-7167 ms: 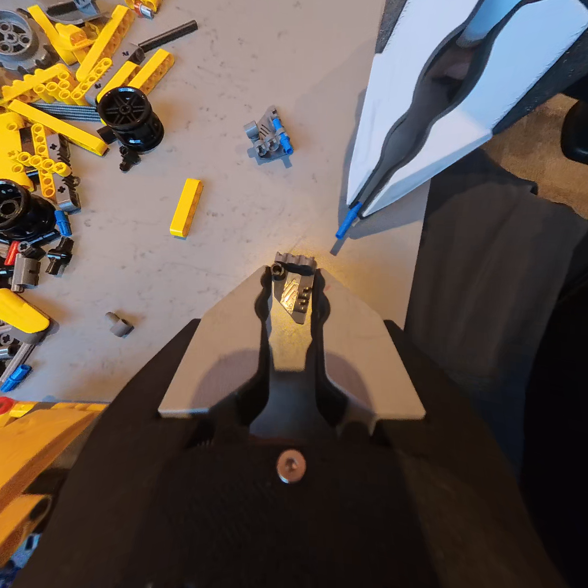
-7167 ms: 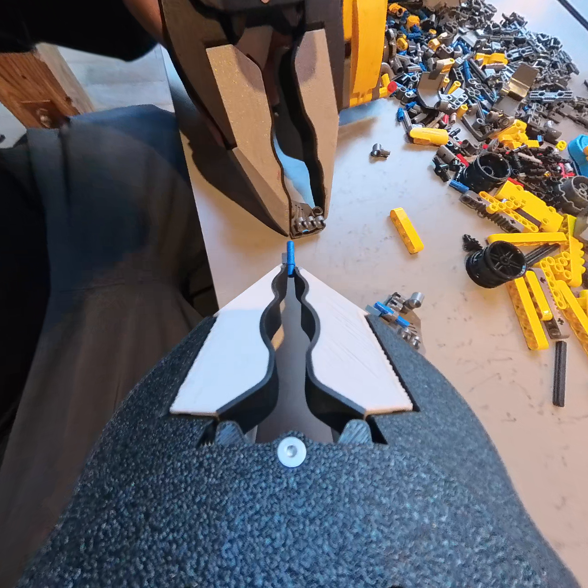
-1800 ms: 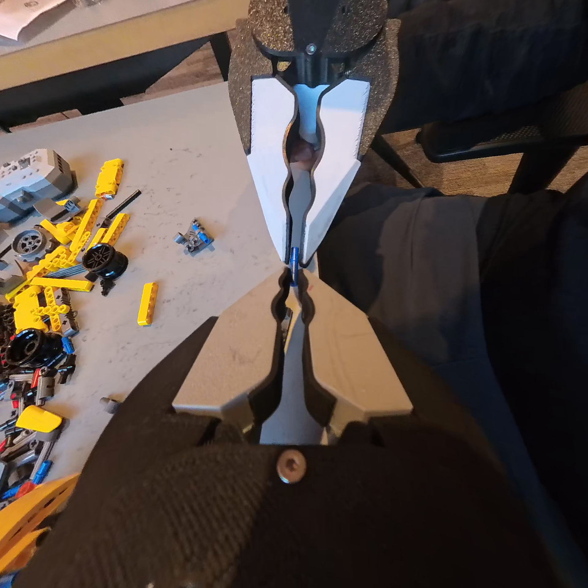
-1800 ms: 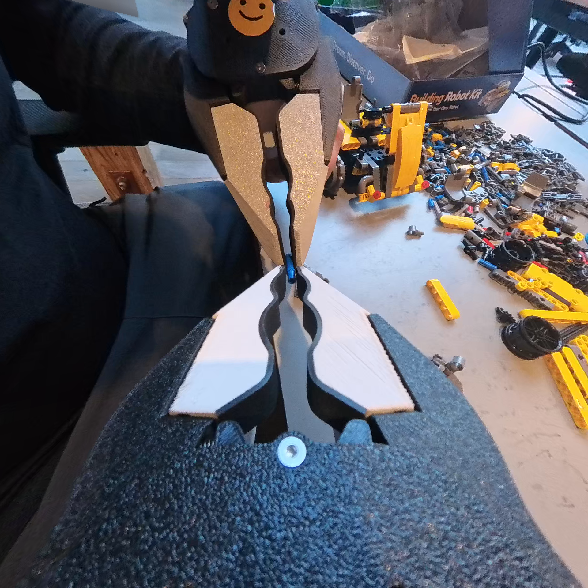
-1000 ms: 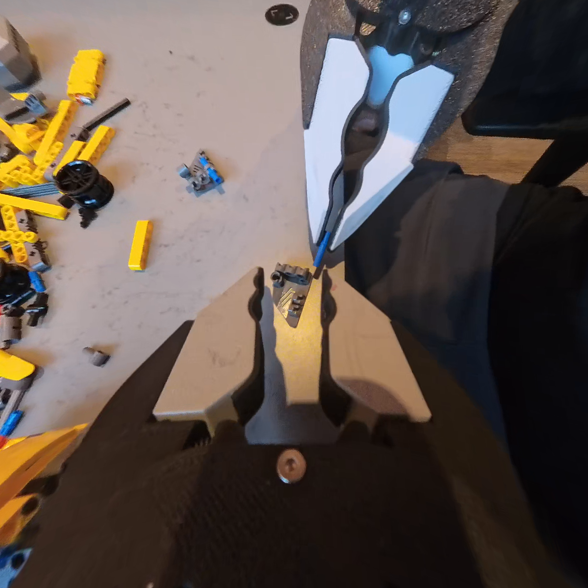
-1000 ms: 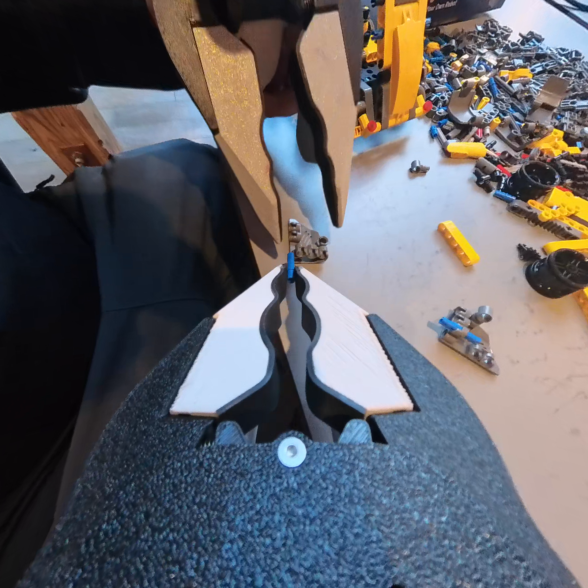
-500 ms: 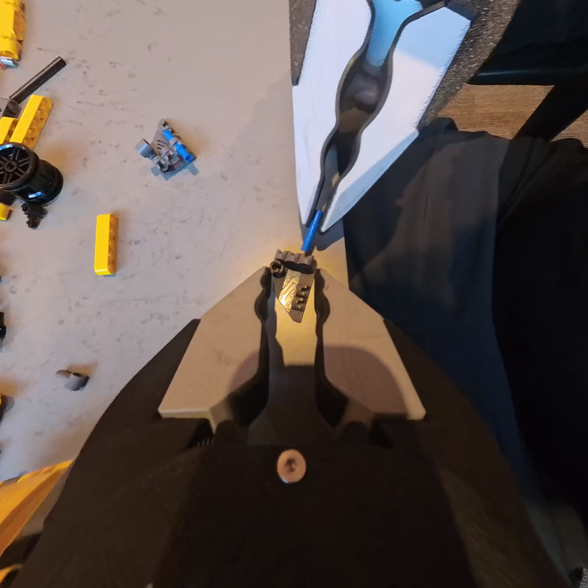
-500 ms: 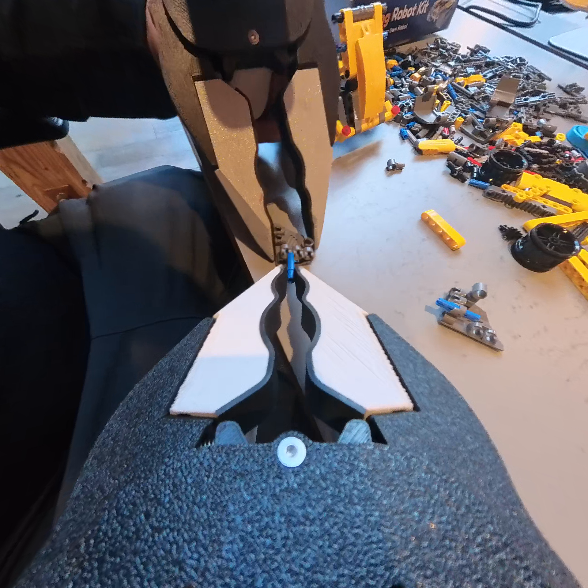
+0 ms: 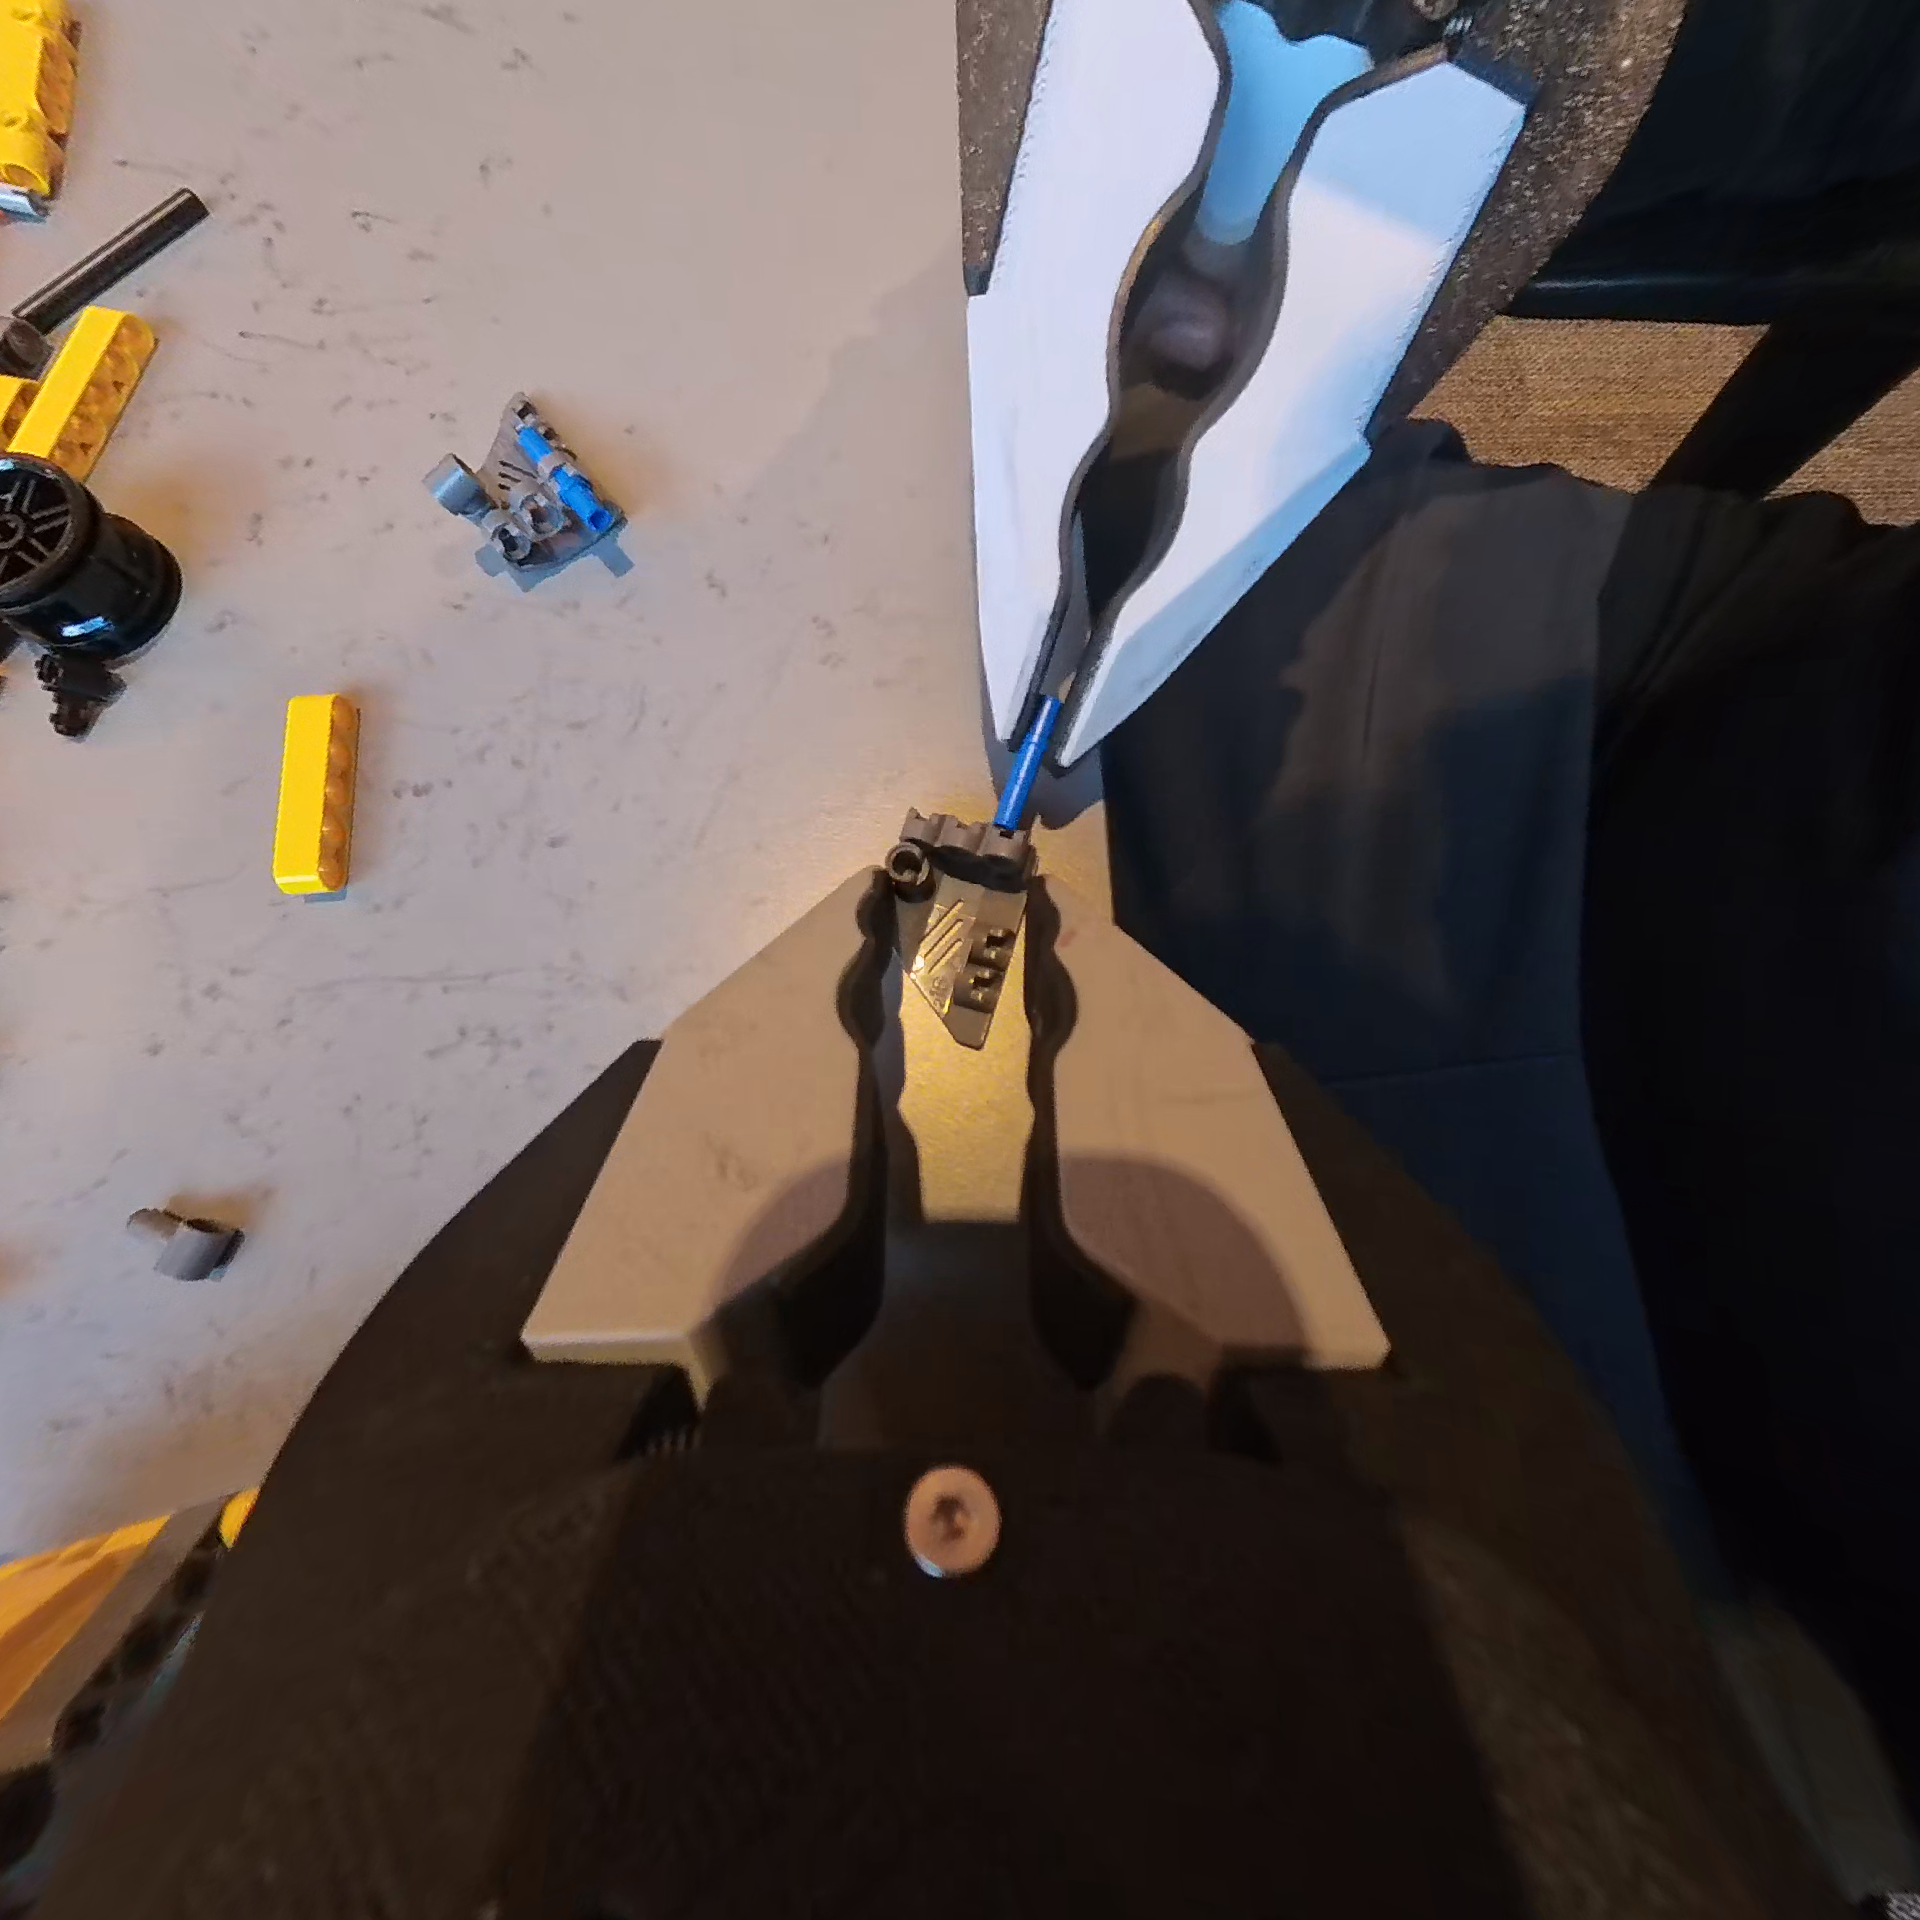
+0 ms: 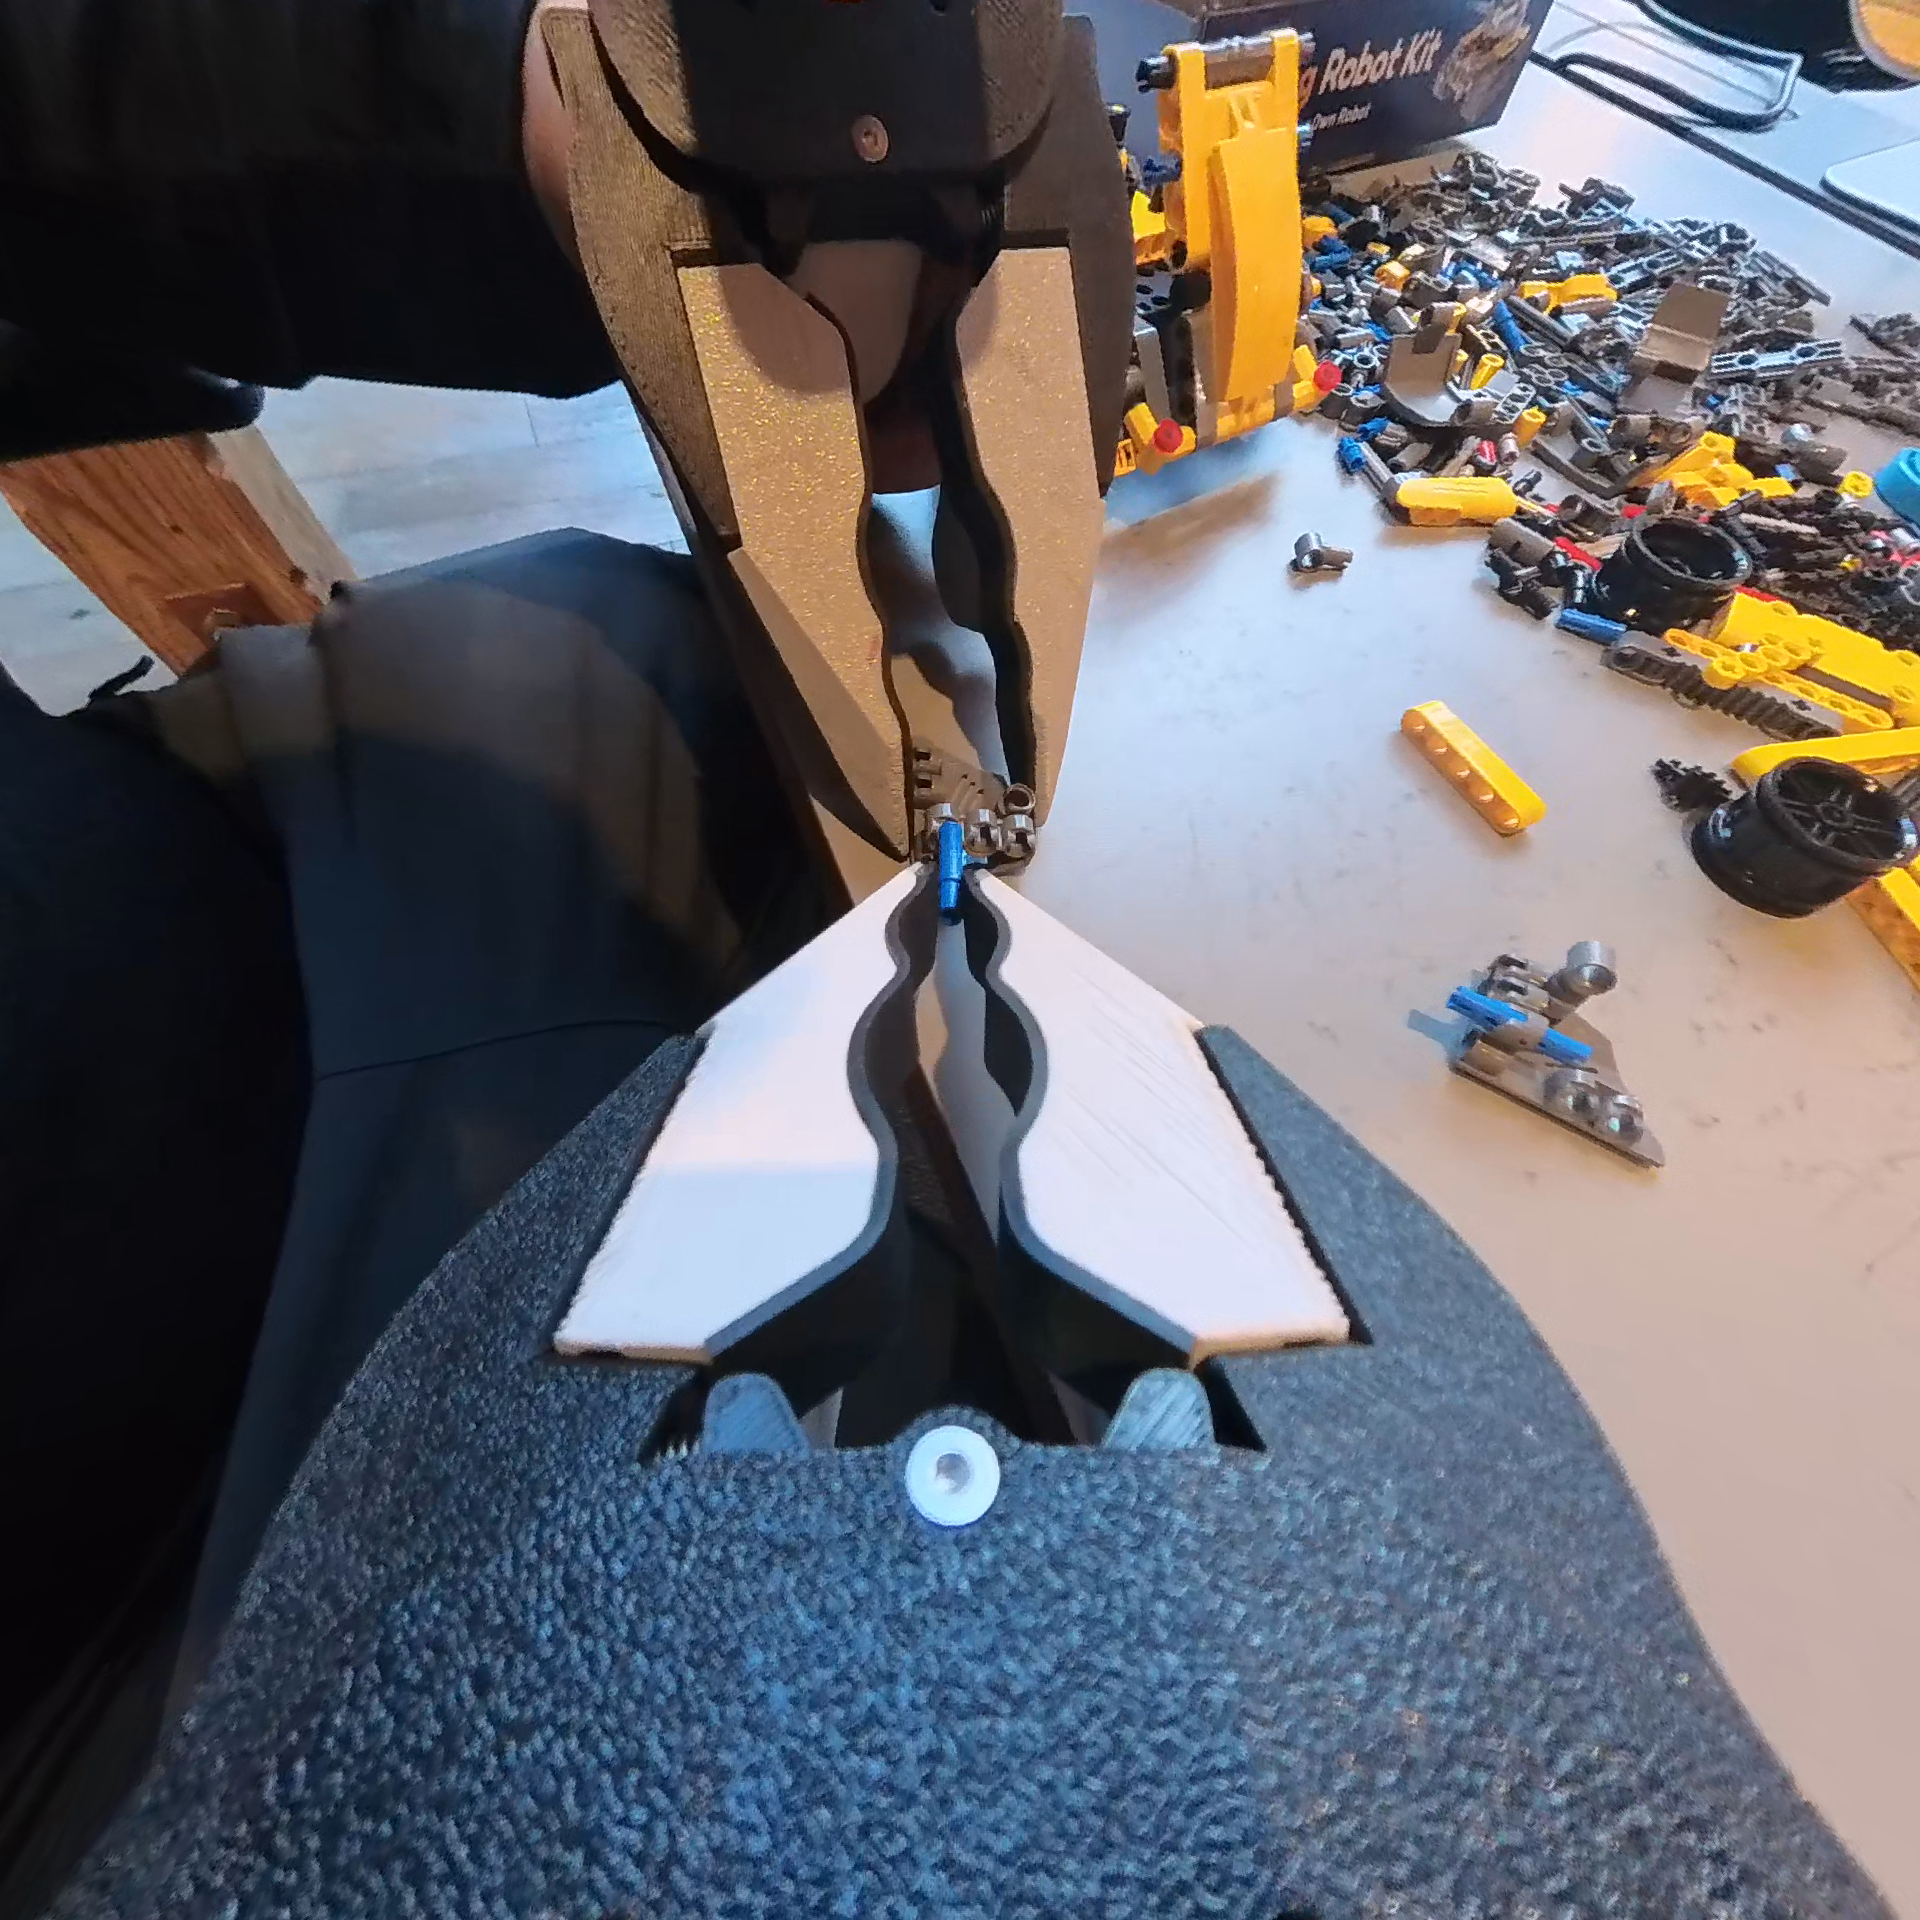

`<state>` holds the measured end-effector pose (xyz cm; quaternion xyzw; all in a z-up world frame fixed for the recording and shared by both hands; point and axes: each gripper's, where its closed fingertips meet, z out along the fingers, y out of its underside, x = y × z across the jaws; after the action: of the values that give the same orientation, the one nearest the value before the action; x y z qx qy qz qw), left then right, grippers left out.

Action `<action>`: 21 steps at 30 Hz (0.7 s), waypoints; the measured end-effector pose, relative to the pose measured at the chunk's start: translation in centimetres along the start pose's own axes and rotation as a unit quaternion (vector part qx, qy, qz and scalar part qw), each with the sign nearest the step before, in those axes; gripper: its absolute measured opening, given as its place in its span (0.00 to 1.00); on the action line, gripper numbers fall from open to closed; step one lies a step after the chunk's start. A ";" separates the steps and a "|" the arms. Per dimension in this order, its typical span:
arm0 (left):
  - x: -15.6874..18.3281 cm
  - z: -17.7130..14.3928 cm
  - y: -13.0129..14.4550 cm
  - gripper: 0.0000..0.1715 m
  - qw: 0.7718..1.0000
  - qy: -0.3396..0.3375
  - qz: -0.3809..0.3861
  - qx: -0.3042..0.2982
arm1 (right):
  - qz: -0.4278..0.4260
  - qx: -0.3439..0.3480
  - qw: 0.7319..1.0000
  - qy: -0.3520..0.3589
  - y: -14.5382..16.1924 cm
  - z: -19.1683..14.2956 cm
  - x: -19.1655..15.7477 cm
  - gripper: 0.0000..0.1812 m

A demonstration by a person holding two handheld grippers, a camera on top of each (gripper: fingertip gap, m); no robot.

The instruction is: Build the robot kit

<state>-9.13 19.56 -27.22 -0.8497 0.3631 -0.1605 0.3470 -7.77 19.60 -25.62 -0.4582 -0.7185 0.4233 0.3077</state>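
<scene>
At table edge | left gripper (image 9: 961,883) clamps grey plate (image 9: 961,951) | right gripper (image 10: 948,899) pinches blue pin (image 10: 948,873), tip at plate's hole, 12 o'clock | not visibly seated

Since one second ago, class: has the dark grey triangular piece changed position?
Yes. The dark grey triangular piece lay free between open fingers by the table edge; now the left gripper clamps it.
</scene>
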 end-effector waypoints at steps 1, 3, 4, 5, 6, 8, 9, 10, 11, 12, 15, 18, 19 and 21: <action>0.0 0.0 0.0 0.14 1.000 0.000 -0.001 0.000 | -0.002 -0.001 1.000 0.000 0.0 0.0 -0.1 0.02; 0.1 0.0 0.0 0.14 1.000 0.000 -0.002 0.003 | -0.005 -0.003 1.000 0.000 0.0 0.0 -0.1 0.02; 0.1 -0.1 0.1 0.14 1.000 0.000 -0.002 0.003 | -0.006 -0.003 1.000 0.000 0.0 0.1 -0.1 0.02; 0.1 -0.1 0.1 0.14 1.000 -0.001 -0.002 0.003 | -0.006 -0.003 1.000 0.000 0.0 0.1 -0.1 0.02; 0.1 -0.1 0.1 0.14 1.000 -0.001 -0.002 0.004 | -0.006 -0.005 1.000 -0.001 0.1 0.1 -0.2 0.02; 0.1 -0.1 0.1 0.14 1.000 -0.002 -0.002 0.004 | -0.009 -0.007 1.000 0.000 0.1 0.1 -0.2 0.02; 0.1 -0.1 0.1 0.14 1.000 -0.003 -0.002 0.005 | -0.011 -0.009 1.000 0.001 0.2 0.2 -0.2 0.02; 0.1 -0.1 0.1 0.14 1.000 -0.003 -0.003 0.007 | -0.012 -0.009 1.000 0.001 0.2 0.2 -0.2 0.02; 0.1 -0.1 0.1 0.14 1.000 -0.003 -0.004 0.008 | -0.012 -0.008 1.000 0.003 0.2 0.2 -0.2 0.02; 0.1 -0.1 0.1 0.14 1.000 -0.004 -0.004 0.009 | -0.012 -0.008 1.000 0.003 0.2 0.2 -0.2 0.02; 0.1 -0.1 0.1 0.14 1.000 -0.008 -0.003 0.009 | -0.012 -0.012 1.000 0.000 0.3 0.2 -0.2 0.02; 0.1 -0.1 0.0 0.14 1.000 -0.010 -0.003 0.009 | -0.020 -0.024 1.000 0.003 0.4 0.3 -0.2 0.02; 0.1 -0.1 0.0 0.14 1.000 -0.012 -0.002 0.009 | -0.019 -0.024 1.000 0.004 0.4 0.3 -0.2 0.02; 0.1 -0.1 0.1 0.14 1.000 -0.013 -0.001 0.009 | -0.012 -0.022 1.000 0.001 0.3 0.3 -0.2 0.02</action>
<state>-9.19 19.42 -27.17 -0.8488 0.3563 -0.1527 0.3597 -7.84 19.44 -26.06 -0.4569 -0.7326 0.4030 0.3035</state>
